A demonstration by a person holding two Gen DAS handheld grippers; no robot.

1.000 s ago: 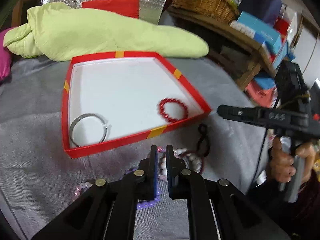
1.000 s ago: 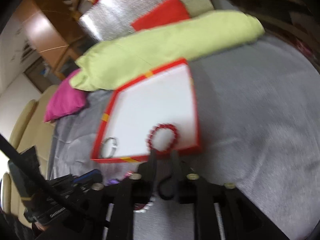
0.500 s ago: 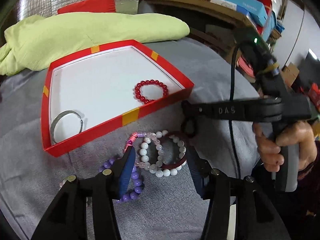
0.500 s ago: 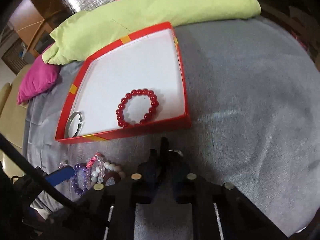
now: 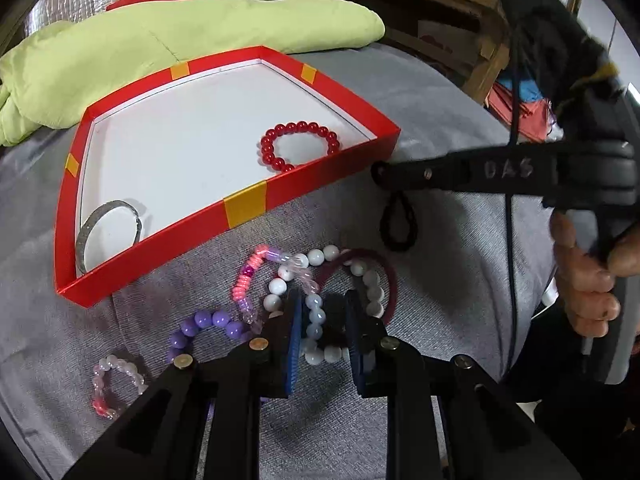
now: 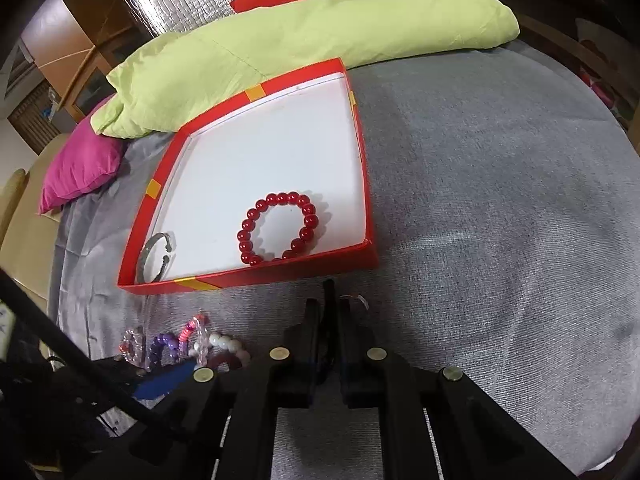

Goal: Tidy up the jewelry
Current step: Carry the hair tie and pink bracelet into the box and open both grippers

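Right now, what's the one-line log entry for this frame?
left hand-held gripper: open over white bead bracelet | right hand-held gripper: shut on black cord loop | red box: red bead bracelet, silver bangle

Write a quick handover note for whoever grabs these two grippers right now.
Left gripper: open, fingers either side of the white bead bracelet in the pile on the grey cloth.
Right gripper: shut on black cord loop, just short of the red box.
Done: red bead bracelet and silver bangle are in the box.
Left: the black cord, white, pink, purple, dark red band, pale pink.
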